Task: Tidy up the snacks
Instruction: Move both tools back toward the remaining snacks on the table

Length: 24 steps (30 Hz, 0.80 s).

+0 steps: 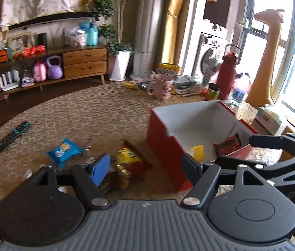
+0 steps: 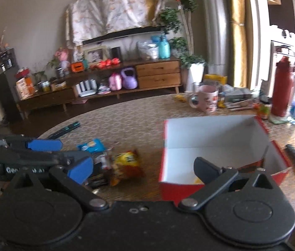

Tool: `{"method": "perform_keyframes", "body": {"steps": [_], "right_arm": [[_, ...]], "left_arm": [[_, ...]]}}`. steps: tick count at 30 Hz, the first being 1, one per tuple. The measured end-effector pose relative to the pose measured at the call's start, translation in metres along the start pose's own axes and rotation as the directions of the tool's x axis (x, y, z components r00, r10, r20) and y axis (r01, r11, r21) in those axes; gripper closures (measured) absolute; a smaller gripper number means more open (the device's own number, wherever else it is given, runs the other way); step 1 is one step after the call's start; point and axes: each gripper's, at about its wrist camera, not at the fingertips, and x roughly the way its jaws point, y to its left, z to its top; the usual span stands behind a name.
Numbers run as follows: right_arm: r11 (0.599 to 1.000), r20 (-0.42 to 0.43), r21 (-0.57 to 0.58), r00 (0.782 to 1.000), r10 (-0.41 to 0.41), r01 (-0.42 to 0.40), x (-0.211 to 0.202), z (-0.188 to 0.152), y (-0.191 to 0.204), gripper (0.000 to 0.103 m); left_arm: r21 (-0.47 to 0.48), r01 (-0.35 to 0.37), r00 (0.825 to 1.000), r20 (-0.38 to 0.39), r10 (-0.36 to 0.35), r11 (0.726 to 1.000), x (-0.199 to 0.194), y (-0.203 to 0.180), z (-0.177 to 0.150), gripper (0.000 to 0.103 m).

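Left wrist view: left gripper point(image 1: 145, 165) is spread wide, holding nothing, above the yellow-red bag point(image 1: 129, 163) beside the red box point(image 1: 164, 144). Right gripper point(image 2: 143, 167) is also fully spread and empty, near the box point(image 2: 210, 133). A blue packet point(image 1: 64, 149) lies on the table point(image 1: 84, 113).

Both views are lit by daylight from the window point(image 1: 277, 48) at the right, which is blown out to white glare. The far wall is left dimmer. Motion blur is seen across the snacks and the red box point(image 1: 164, 146). Straight lines are bent by fisheye distortion, and the corners are darkened.
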Motion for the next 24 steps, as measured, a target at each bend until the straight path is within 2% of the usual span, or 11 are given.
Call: {"method": "perform_keyframes", "body": {"steps": [1, 6, 8, 11, 18, 24], "right_arm": [[1.000, -0.004, -0.003, 1.000, 0.009, -0.009, 0.003, -0.002, 0.005, 0.000], [0.998, -0.026, -0.031, 0.998, 0.062, -0.062, 0.012, -0.016, 0.034, 0.000], [0.997, -0.038, -0.047, 0.997, 0.065, -0.067, 0.017, -0.023, 0.046, 0.000], [0.995, -0.064, -0.053, 0.995, 0.081, -0.085, 0.027, -0.032, 0.062, 0.000], [0.988, -0.133, -0.079, 0.984, 0.120, -0.131, 0.050, -0.058, 0.091, 0.000], [0.979, -0.192, -0.119, 0.971, 0.142, -0.167, 0.071, -0.070, 0.109, 0.001]], "left_arm": [[-0.007, -0.011, 1.000, 0.005, 0.011, 1.000, -0.004, 0.005, -0.002, 0.021], [-0.042, -0.082, 0.996, 0.032, 0.084, 0.996, -0.020, 0.034, -0.016, 0.018], [-0.063, -0.109, 0.993, 0.037, 0.111, 0.992, -0.025, 0.046, -0.022, 0.012], [-0.104, -0.140, 0.989, 0.026, 0.144, 0.985, -0.027, 0.066, -0.031, 0.011], [-0.209, -0.227, 0.974, -0.040, 0.224, 0.951, -0.013, 0.113, -0.052, 0.011], [-0.297, -0.310, 0.949, -0.148, 0.277, 0.903, 0.015, 0.146, -0.062, 0.011]]}}
